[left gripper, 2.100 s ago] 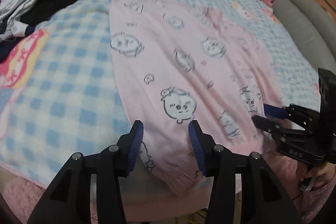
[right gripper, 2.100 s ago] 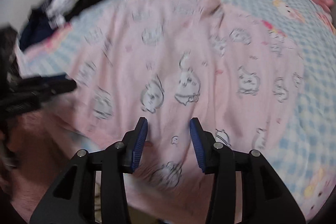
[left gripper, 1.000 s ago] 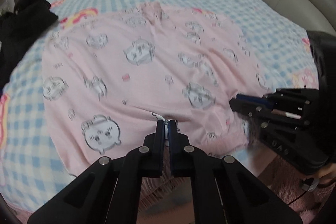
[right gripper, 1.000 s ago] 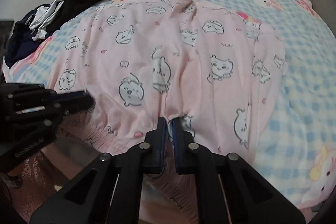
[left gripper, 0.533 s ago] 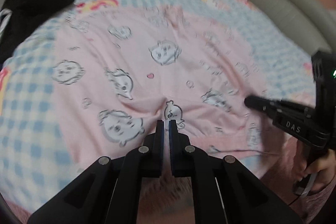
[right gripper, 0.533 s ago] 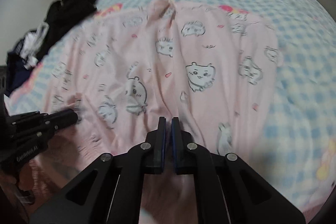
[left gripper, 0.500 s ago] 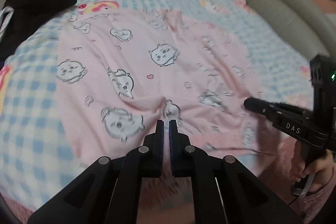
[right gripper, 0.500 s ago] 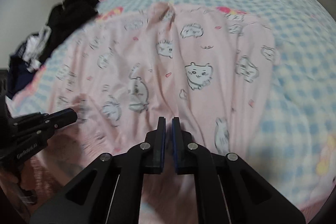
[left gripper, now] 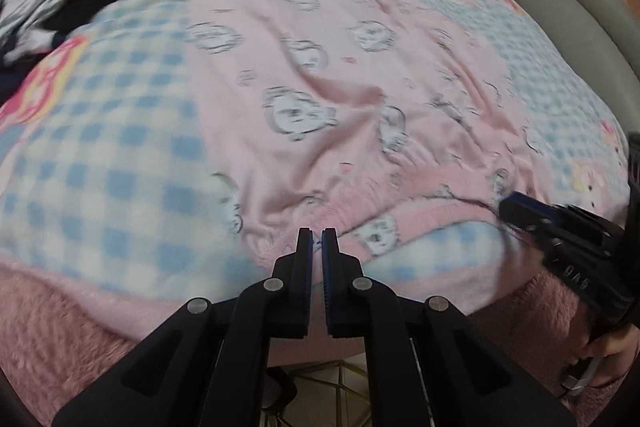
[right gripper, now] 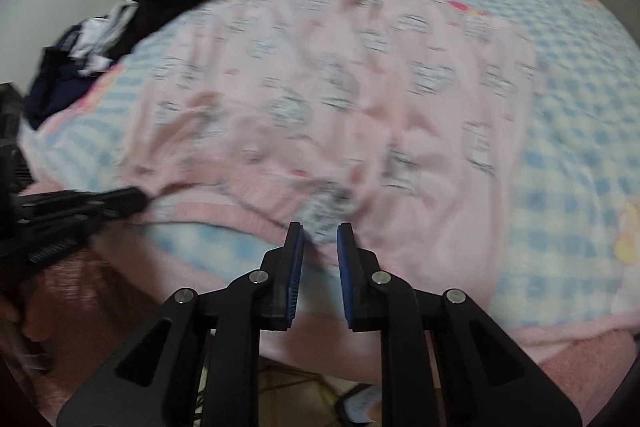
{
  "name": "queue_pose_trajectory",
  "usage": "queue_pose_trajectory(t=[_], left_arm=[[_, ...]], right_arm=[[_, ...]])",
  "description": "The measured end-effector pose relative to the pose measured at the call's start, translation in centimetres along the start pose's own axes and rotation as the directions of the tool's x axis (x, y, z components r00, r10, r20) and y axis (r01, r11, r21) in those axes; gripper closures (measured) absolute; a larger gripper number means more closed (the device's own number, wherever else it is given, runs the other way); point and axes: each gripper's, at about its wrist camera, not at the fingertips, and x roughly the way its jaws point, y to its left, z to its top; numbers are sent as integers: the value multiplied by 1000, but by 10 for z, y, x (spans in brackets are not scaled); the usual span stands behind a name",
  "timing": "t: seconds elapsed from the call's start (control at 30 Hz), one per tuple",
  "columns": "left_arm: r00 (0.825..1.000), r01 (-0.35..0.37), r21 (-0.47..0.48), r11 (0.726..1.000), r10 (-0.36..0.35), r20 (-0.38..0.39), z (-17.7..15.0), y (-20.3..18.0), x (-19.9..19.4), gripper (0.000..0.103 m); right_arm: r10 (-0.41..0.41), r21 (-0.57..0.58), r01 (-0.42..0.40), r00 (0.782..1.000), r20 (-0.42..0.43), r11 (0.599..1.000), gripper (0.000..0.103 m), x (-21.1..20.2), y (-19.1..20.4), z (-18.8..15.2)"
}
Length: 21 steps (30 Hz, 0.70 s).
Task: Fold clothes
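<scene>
R tool [right gripper: 318, 233] opening off pink garment [right gripper: 340, 99] hem, earlier clamped; L tool [left gripper: 316, 238] closed.

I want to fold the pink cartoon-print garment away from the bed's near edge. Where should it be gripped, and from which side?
Probably the ribbed hem of the pink garment, approached from the bed's near edge. That hem lies nearest, thick and slightly bunched above the checked blanket, so fingers can pinch it. The left gripper sits shut there; the right gripper is opening, nothing pressed between.
</scene>
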Motion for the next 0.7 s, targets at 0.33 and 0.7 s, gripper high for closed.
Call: queue_pose_trajectory(t=[0.33,0.7], left_arm=[[998,-59,197,979,52,40,4,-41,9,64],[996,-69,224,972,57,61,-7,-39,6,99]], right_arm=[[33,-7,-33,999,-8,999,81,-5,0,-2],[60,26,-61,998,24,998,77,-15,0,3]])
